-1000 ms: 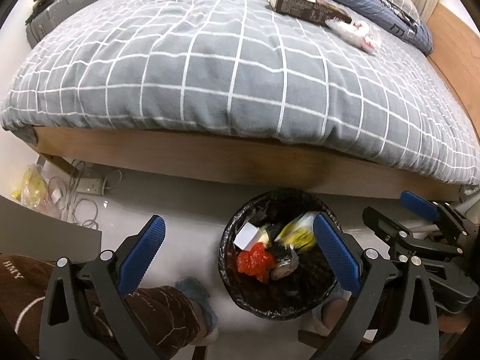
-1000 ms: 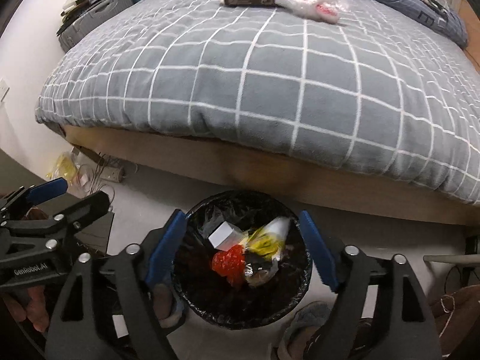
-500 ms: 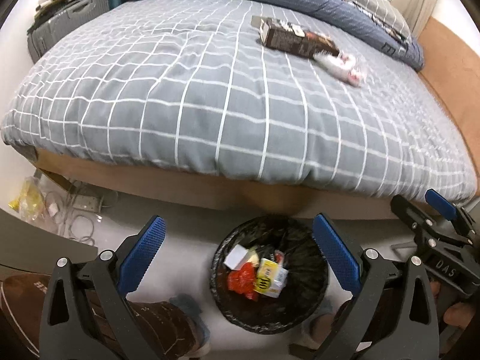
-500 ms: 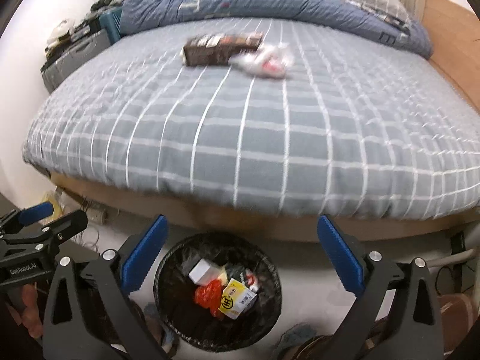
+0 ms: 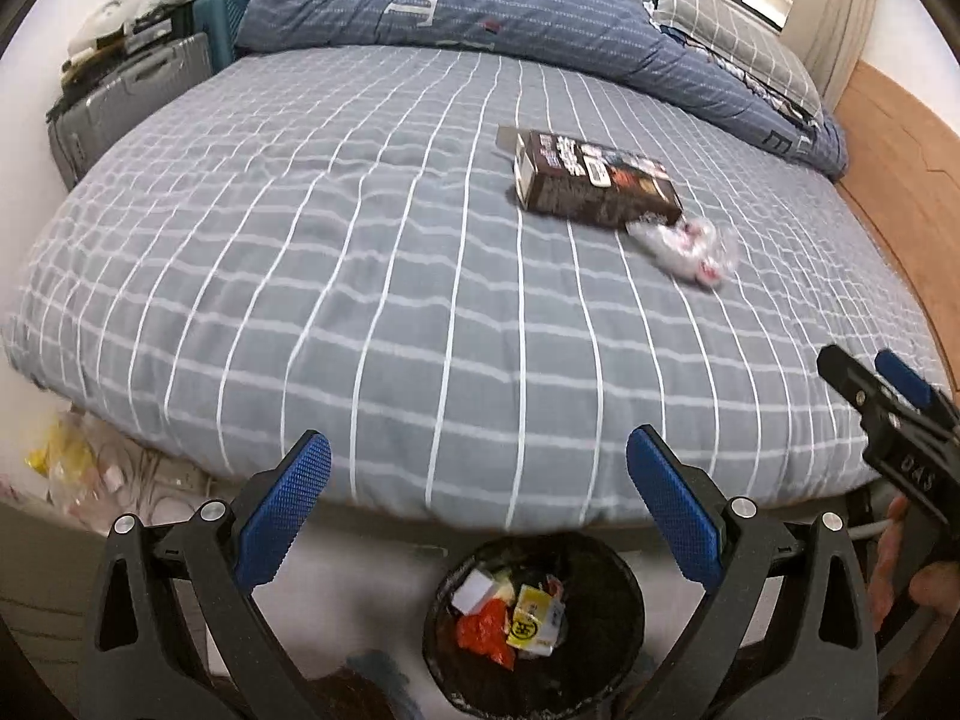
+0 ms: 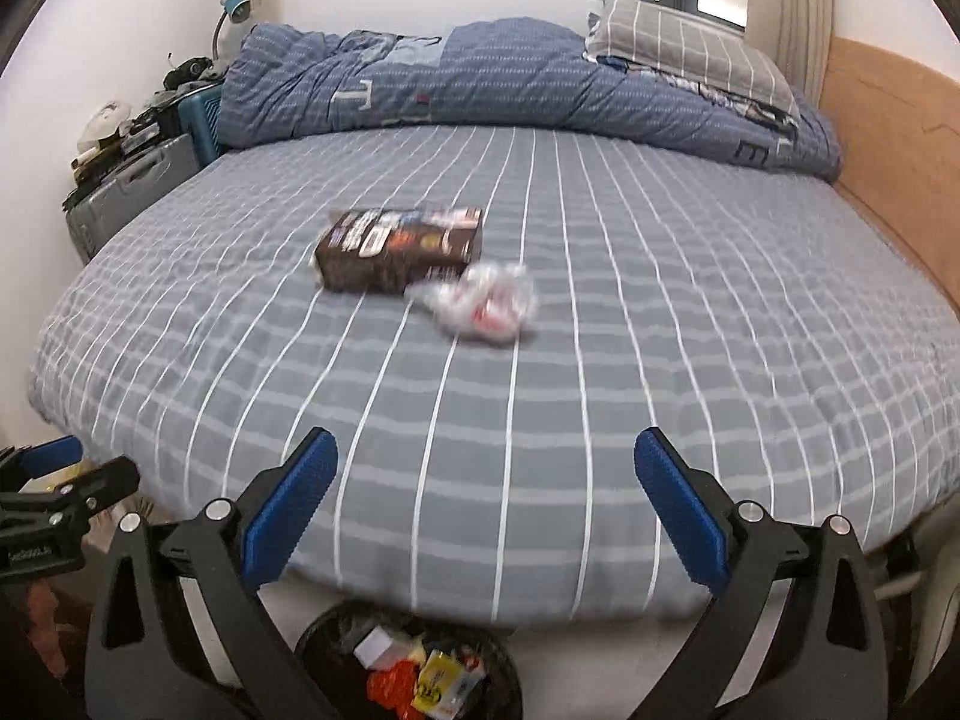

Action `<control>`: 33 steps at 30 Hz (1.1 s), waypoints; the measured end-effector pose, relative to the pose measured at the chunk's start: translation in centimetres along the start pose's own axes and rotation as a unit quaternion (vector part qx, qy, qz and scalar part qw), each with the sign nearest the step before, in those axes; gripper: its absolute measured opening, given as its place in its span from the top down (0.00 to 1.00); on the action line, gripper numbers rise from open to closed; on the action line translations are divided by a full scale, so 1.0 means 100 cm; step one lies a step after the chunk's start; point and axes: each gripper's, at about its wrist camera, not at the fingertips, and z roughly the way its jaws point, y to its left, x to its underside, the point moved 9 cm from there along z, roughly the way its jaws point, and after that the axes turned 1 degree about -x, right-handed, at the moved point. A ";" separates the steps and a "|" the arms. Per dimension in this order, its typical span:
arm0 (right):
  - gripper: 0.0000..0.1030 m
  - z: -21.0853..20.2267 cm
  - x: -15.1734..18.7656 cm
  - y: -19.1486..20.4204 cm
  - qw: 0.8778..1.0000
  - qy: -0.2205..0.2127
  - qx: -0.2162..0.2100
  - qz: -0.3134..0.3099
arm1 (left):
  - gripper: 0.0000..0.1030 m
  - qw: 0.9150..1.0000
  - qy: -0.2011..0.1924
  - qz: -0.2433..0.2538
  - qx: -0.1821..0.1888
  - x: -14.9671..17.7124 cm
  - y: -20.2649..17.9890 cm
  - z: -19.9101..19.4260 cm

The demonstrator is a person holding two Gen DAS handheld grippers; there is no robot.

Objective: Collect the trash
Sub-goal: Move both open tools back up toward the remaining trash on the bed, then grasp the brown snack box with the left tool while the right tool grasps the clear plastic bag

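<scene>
Bedroom, bed [image 5: 336,276] with a grey checked cover. A brown box [image 6: 399,249] and a crumpled wrapper [image 6: 489,300], touching it, lie mid-bed, nearer the headboard side. On the floor at the foot edge, a black bin [image 5: 534,624] holds discarded packaging. Left gripper [image 5: 480,516] and right gripper [image 6: 486,516], jaws apart and empty, are raised over the bin, well short of both items, presumably to reach for them.
</scene>
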 end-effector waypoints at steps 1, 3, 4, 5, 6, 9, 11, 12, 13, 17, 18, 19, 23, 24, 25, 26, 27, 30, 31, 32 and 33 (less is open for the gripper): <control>0.07 0.005 -0.005 0.000 1.000 -0.001 0.001 0.000 | 0.06 1.000 -0.002 0.002 -0.001 -0.007 0.000 0.003; 0.07 0.023 -0.018 -0.001 1.000 0.001 -0.003 -0.003 | 0.06 1.000 -0.004 0.006 -0.002 -0.022 -0.003 0.010; 0.07 0.031 -0.023 -0.001 1.000 0.002 -0.005 -0.005 | 0.06 1.000 -0.005 0.005 -0.002 -0.030 -0.003 0.015; 0.07 0.038 -0.027 -0.002 1.000 0.004 -0.005 -0.005 | 0.06 1.000 -0.005 0.002 -0.002 -0.034 -0.003 0.019; 0.07 0.049 -0.031 -0.003 1.000 0.009 -0.007 0.000 | 0.06 1.000 -0.004 0.000 -0.003 -0.042 -0.003 0.025; 0.07 0.078 -0.042 -0.004 1.000 0.019 -0.009 0.005 | 0.06 1.000 -0.004 0.002 -0.007 -0.065 -0.007 0.041; 0.07 0.094 -0.047 -0.004 1.000 0.024 -0.009 0.013 | 0.06 1.000 -0.001 0.012 -0.005 -0.082 -0.012 0.053; 0.07 0.105 -0.051 -0.004 0.999 0.031 -0.015 0.022 | 0.06 1.000 -0.001 0.015 -0.007 -0.088 -0.013 0.057; 0.07 0.112 -0.052 -0.003 0.999 0.035 -0.016 0.025 | 0.06 1.000 -0.002 0.017 -0.012 -0.097 -0.013 0.062; 0.08 0.141 -0.054 -0.004 0.998 0.048 -0.021 0.045 | 0.06 1.000 -0.008 0.014 -0.011 -0.123 -0.015 0.077; 0.09 0.148 -0.052 -0.005 0.997 0.051 -0.023 0.054 | 0.06 1.000 -0.009 0.013 -0.013 -0.129 -0.015 0.082; 0.10 0.154 -0.050 -0.006 0.996 0.055 -0.024 0.059 | 0.06 1.000 -0.009 0.012 -0.013 -0.132 -0.015 0.086; 0.19 0.176 -0.043 -0.010 0.993 0.080 -0.037 0.081 | 0.06 1.000 -0.009 0.011 -0.006 -0.137 -0.018 0.098; 0.23 0.178 -0.043 -0.010 0.992 0.083 -0.046 0.087 | 0.06 1.000 -0.008 0.013 -0.005 -0.138 -0.020 0.100; 0.30 0.179 -0.044 -0.010 0.991 0.083 -0.052 0.090 | 0.06 1.000 -0.007 0.016 -0.003 -0.138 -0.022 0.103; 0.34 0.179 -0.044 -0.010 0.991 0.083 -0.055 0.092 | 0.06 1.000 -0.007 0.021 -0.002 -0.139 -0.025 0.105; 0.42 0.180 -0.043 -0.008 0.990 0.086 -0.060 0.094 | 0.06 1.000 -0.007 0.024 -0.001 -0.139 -0.028 0.107; 0.46 0.181 -0.042 -0.007 0.991 0.086 -0.057 0.082 | 0.06 0.999 0.000 0.033 0.001 -0.138 -0.033 0.116; 0.48 0.180 -0.042 -0.007 0.992 0.086 -0.056 0.079 | 0.06 0.999 0.003 0.034 0.002 -0.137 -0.033 0.119; 0.49 0.180 -0.042 -0.006 0.992 0.087 -0.057 0.077 | 0.06 0.999 0.005 0.035 0.002 -0.136 -0.034 0.121; 0.50 0.179 -0.043 -0.006 0.992 0.087 -0.058 0.077 | 0.06 0.999 0.008 0.036 0.001 -0.135 -0.034 0.124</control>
